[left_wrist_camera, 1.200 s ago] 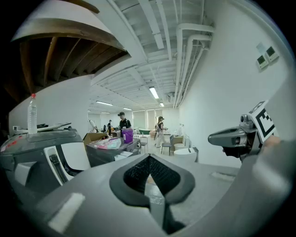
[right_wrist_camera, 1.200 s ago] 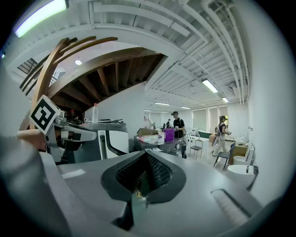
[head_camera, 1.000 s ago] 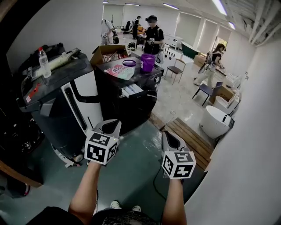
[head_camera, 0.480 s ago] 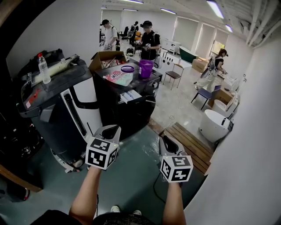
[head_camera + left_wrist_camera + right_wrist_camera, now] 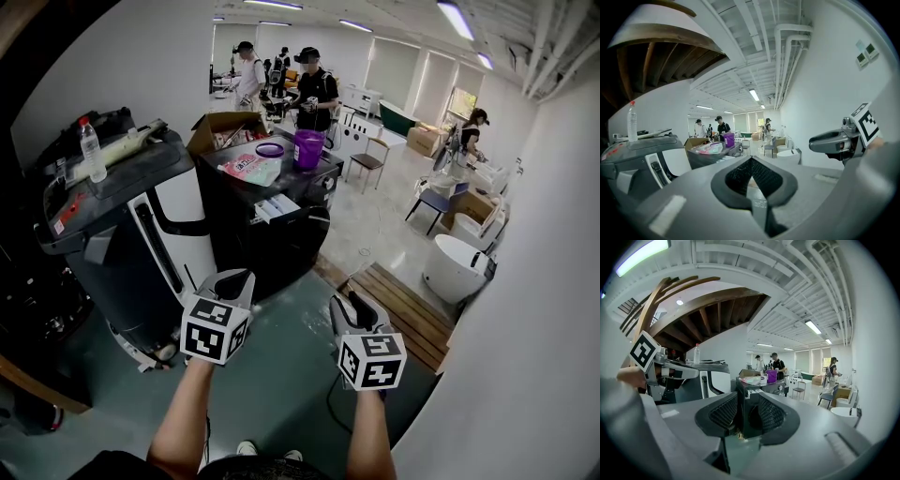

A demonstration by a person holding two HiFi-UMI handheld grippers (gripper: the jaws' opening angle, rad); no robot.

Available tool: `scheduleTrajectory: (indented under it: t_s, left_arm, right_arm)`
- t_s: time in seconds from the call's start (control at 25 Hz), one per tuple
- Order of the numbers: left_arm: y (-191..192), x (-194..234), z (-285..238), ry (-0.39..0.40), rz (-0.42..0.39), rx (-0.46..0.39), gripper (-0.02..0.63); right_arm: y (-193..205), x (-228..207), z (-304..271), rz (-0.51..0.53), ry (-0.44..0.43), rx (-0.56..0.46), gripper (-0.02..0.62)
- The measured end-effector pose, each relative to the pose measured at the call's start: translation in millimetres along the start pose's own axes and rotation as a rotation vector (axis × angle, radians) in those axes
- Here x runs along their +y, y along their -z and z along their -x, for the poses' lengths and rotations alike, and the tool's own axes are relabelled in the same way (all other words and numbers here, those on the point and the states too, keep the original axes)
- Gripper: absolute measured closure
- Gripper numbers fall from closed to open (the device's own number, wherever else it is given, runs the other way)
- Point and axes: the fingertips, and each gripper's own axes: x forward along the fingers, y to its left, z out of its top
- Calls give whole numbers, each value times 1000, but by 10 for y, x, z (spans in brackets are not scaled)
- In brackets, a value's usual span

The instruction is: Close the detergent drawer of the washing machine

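The black washing machine (image 5: 272, 239) stands ahead at the centre, and its white detergent drawer (image 5: 279, 204) juts out of its upper front. Both grippers hover well short of it over the floor. My left gripper (image 5: 234, 278) has its jaws together and holds nothing; its own view shows the tips of the left gripper (image 5: 751, 161) meeting. My right gripper (image 5: 349, 305) has just been opening. In its own view the right gripper (image 5: 747, 411) has parted jaws with nothing between them. The gap frames the washing machine (image 5: 776, 387) and the drawer (image 5: 753, 392).
A purple bucket (image 5: 308, 148), a pink pack (image 5: 253, 169) and a cardboard box (image 5: 225, 127) sit on the washer. A grey and white appliance (image 5: 131, 225) with a water bottle (image 5: 91, 150) stands at the left. A wooden platform (image 5: 403, 300) and a white tub (image 5: 459, 262) lie at the right. Several people (image 5: 314, 84) stand behind.
Both hands hold their place. The right gripper's jaws look slightly more parted than before. The people at the back have shifted.
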Motion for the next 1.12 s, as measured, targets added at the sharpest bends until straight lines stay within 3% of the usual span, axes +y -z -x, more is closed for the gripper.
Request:
scheduleTrajectory:
  t_s: [0.84, 1.12]
  left_arm:
    - [24, 29, 24, 4, 6, -1, 604]
    - [31, 123, 14, 17, 14, -12, 605]
  right_arm:
    - [-32, 54, 1, -10, 4, -21, 221]
    - [-35, 123, -58, 0, 16, -15, 196]
